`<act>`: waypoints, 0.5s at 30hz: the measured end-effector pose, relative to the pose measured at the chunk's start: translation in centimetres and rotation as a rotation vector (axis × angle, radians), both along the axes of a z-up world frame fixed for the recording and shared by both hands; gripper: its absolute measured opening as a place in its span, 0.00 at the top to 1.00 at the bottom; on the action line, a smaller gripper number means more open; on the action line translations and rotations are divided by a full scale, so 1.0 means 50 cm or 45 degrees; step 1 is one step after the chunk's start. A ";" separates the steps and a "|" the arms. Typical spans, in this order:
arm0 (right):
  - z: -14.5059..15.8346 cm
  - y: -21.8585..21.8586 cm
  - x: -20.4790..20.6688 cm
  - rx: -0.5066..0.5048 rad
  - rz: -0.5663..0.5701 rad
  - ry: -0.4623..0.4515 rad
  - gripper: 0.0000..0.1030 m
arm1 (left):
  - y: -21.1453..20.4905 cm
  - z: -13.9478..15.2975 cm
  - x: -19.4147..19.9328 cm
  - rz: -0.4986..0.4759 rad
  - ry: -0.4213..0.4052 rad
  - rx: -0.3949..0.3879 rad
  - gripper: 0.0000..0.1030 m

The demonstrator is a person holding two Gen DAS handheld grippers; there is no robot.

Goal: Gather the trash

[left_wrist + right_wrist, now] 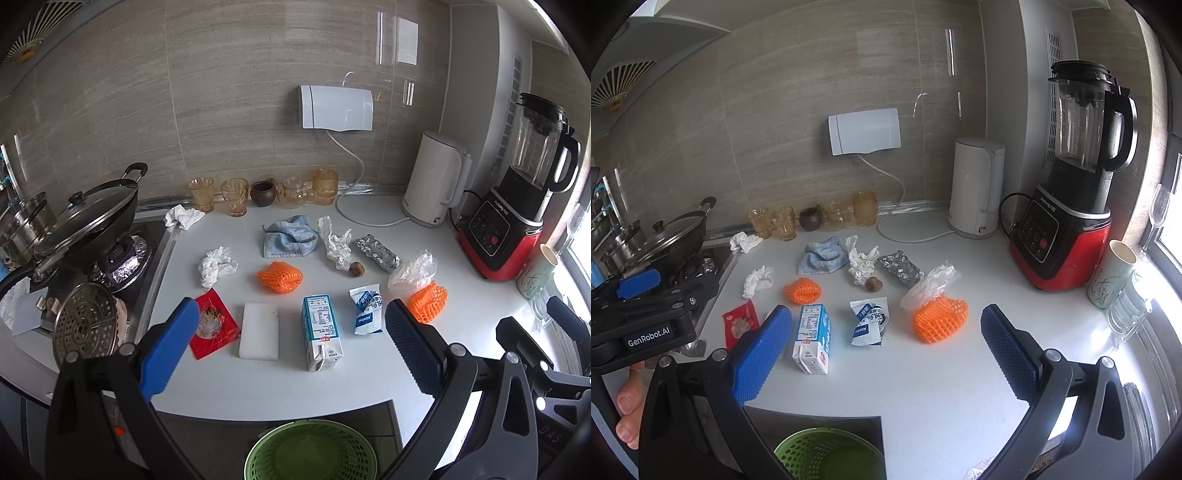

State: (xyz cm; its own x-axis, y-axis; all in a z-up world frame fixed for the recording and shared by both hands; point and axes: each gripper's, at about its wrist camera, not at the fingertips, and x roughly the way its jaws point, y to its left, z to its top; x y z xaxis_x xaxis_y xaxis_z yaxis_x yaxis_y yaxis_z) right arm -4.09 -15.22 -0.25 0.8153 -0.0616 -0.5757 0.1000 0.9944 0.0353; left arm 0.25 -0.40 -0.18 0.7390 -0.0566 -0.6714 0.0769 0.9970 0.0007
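Below you, the round green mesh bin (310, 452) looks empty — both your left gripper (291, 349) and right gripper (886, 354) are spread wide, unladen; the blue-white milk carton (321, 336), orange foam nets and crumpled tissues lie uncollected on the white counter (369, 376).

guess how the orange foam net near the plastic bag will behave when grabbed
The orange foam net is open mesh, so it probably squashes between the fingers and weighs little. It touches the crumpled plastic bag, which may drag along.

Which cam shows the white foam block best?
Left wrist: the white foam block lies fully in view between the red wrapper and the milk carton. In the right wrist view it is almost wholly hidden behind the right gripper.
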 end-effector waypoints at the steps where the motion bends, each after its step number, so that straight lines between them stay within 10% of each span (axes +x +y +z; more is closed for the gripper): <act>1: 0.000 0.001 0.000 0.000 0.000 0.001 0.02 | 0.001 0.000 0.000 0.000 0.002 0.000 0.06; 15: -0.004 0.004 0.002 -0.004 0.003 0.005 0.02 | 0.000 -0.003 0.005 0.004 0.014 -0.004 0.06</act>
State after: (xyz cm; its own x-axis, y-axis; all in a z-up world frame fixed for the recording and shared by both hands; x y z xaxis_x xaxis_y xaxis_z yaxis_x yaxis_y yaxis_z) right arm -4.01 -15.01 -0.43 0.8133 -0.0615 -0.5786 0.0981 0.9947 0.0321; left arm 0.51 -0.40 -0.32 0.7316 -0.0567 -0.6794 0.0740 0.9972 -0.0035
